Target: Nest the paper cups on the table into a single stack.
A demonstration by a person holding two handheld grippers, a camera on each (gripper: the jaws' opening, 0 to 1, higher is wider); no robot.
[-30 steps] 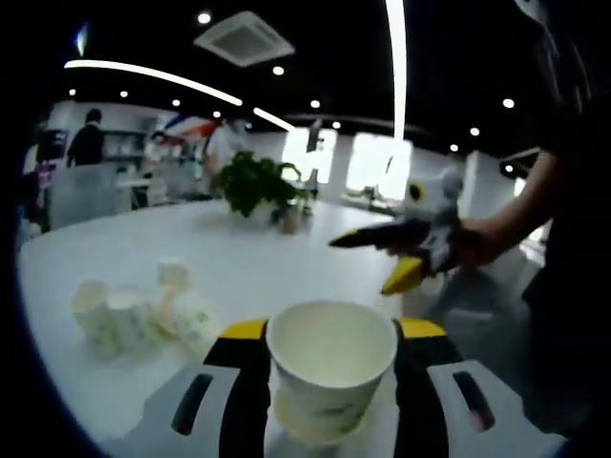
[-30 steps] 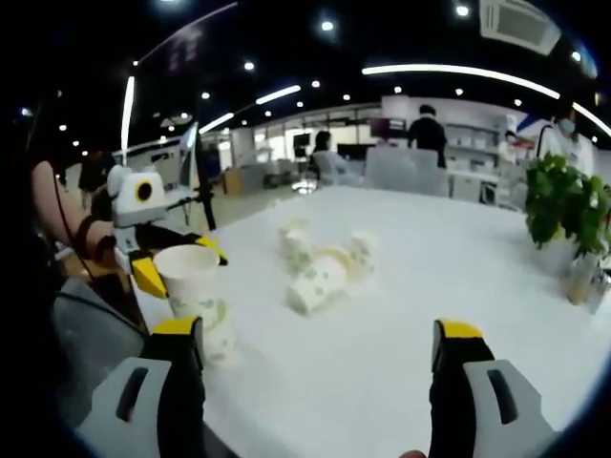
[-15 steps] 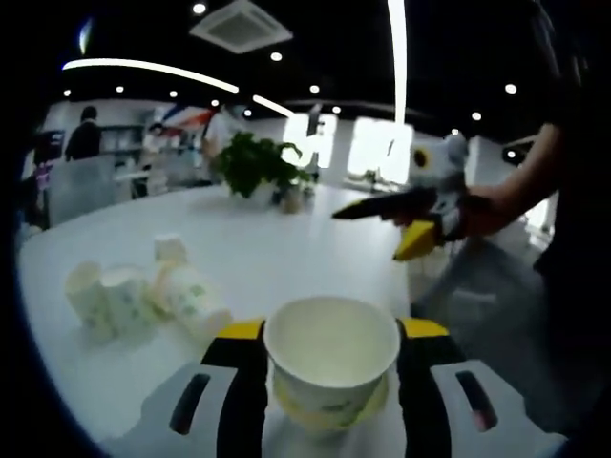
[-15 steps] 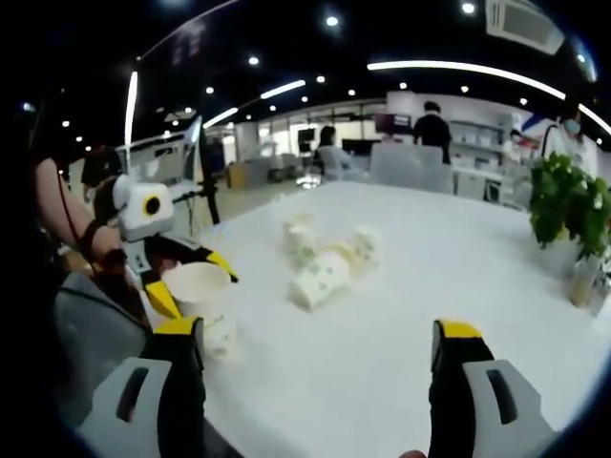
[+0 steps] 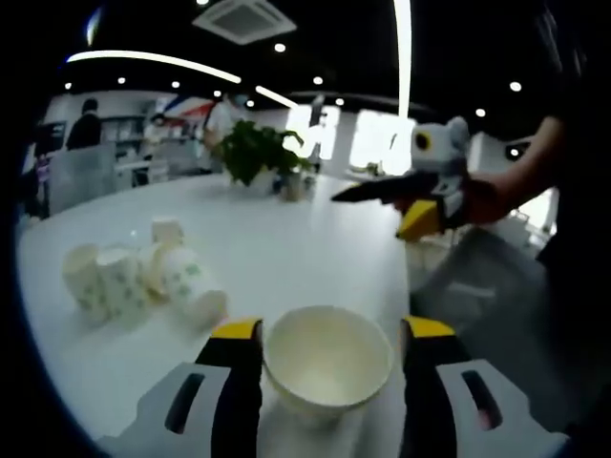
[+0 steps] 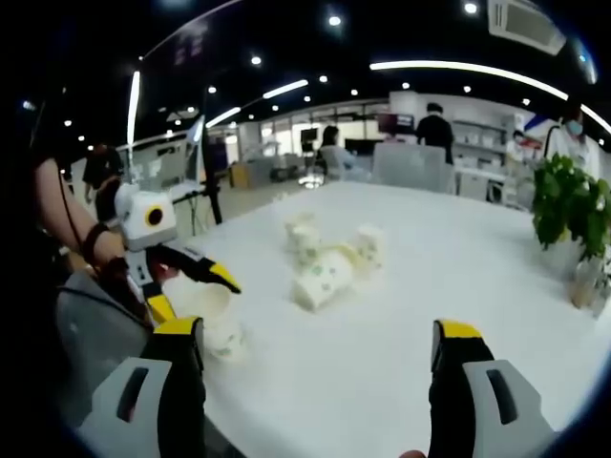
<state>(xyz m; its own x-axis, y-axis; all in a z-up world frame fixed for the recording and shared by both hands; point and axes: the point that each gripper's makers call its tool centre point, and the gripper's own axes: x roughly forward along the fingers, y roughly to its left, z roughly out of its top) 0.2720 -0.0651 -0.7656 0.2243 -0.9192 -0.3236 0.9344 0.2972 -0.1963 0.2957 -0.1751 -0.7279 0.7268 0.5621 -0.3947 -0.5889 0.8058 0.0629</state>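
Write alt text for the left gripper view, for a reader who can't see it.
The left gripper holds a white paper cup between its yellow-tipped jaws over a white table. A cluster of loose paper cups lies further off on the table, and the right gripper, held in a hand, hovers above the table's far side.

Held paper cup (image 5: 326, 358) base hidden below its rim

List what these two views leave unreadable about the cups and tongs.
- Loose cups: blurred and overlapping in the left gripper view, so no exact count.
- Held cup: its base is cut off by the frame's bottom edge.
- Left tongs: in the right gripper view, the grip is blurred.
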